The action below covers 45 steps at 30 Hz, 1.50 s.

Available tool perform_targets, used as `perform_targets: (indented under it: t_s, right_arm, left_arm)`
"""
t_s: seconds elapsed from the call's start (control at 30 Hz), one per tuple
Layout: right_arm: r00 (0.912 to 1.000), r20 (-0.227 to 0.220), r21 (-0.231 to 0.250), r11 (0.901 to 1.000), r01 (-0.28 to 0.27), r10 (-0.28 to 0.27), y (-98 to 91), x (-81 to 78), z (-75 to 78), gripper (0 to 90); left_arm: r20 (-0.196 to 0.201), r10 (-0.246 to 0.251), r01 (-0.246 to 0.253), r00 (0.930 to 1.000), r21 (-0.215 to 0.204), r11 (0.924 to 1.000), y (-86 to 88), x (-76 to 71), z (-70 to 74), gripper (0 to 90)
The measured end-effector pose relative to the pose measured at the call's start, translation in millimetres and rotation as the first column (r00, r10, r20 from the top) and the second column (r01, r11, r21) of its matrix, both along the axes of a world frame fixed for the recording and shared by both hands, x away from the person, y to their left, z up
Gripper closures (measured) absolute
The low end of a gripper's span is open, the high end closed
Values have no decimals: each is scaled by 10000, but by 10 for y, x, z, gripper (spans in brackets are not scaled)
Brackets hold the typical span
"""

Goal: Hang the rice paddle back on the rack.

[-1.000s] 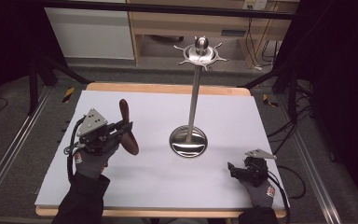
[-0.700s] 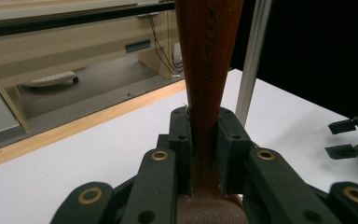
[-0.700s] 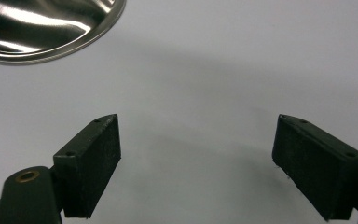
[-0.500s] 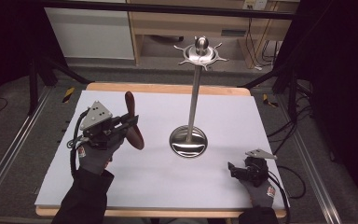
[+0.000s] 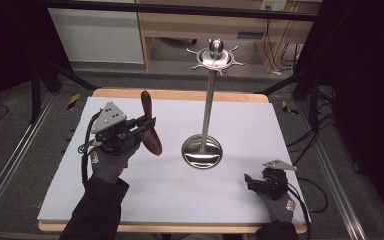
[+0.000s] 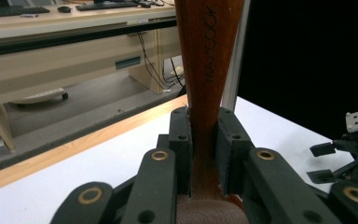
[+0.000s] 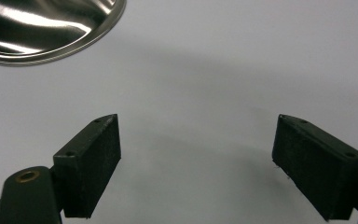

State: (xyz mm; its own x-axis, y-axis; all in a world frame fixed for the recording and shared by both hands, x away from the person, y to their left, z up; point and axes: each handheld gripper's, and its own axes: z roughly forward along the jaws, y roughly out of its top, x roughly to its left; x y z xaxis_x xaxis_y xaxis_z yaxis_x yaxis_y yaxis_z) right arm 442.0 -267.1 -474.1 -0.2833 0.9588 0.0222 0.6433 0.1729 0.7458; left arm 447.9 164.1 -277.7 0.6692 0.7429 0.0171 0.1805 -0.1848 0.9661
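White-covered bench (image 5: 180, 200), tall metal stand (image 5: 207, 107) with its dish-shaped base bare, wooden spoon (image 5: 150, 131) held upright above the bench's left side, left hand-held gripper (image 5: 147, 125) clamped on its handle, bowl cut off in the left gripper view, right hand-held gripper (image 7: 196, 163) resting with jaws apart.

Wooden utensil (image 5: 150, 131) noted as reddish-brown with dark lettering; fingers (image 7: 89, 165) black; stand (image 5: 206, 117) polished silver; desk (image 5: 260, 122) covered white, light wood edge; gloves (image 5: 111, 165) grey
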Motion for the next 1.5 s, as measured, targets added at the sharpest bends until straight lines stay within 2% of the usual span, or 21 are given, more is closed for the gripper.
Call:
perform_targets:
  t_s: [0.13, 0.23, 0.4, 0.43, 0.57, 0.87, 0.9, 1.27, 1.5]
  right_arm:
    - [10000, -3, -1, 10000, -2, 2, 0, -2, 3, 155]
    - [10000, -1, 5, 10000, -4, 4, -1, -2, 3, 155]
    - [10000, 20, 28, 10000, 3, -3, -1, -2, 5, 155]
    - [10000, 12, 29, 10000, 5, -5, -2, -1, 5, 155]
    - [10000, 47, 6, 10000, -26, 26, -6, 0, 6, 155]
    - [10000, 44, 65, 10000, -41, 41, -9, 0, 9, 155]
    - [10000, 44, 65, 10000, -41, 41, -9, 0, 9, 155]
    - [9998, 159, 80, 9999, -86, 85, -19, 3, 12, 155]
    - [9999, 138, 95, 9999, -57, 56, -19, 2, 14, 155]
  left_arm:
    - [-104, -21, 20, 9999, -47, 10000, -36, -16, 67, 778]
    - [40, -118, 118, 9999, 16, 9999, -80, -12, 145, 778]
    - [59, -170, 170, 9998, 19, 9999, -116, 3, 200, 778]
    - [-185, -279, 276, 9994, -178, 9995, -135, -6, 207, 778]
    - [9, -273, 273, 9996, 14, 9996, -159, 24, 255, 778]
    - [66, -327, 327, 9994, -71, 9994, -219, 95, 360, 778]
    - [186, -327, 328, 9993, -50, 9994, -227, 109, 376, 778]
    - [212, -448, 450, 9988, -100, 9989, -375, 207, 467, 778]
    - [274, -503, 503, 9984, 10, 9987, -474, 238, 488, 778]
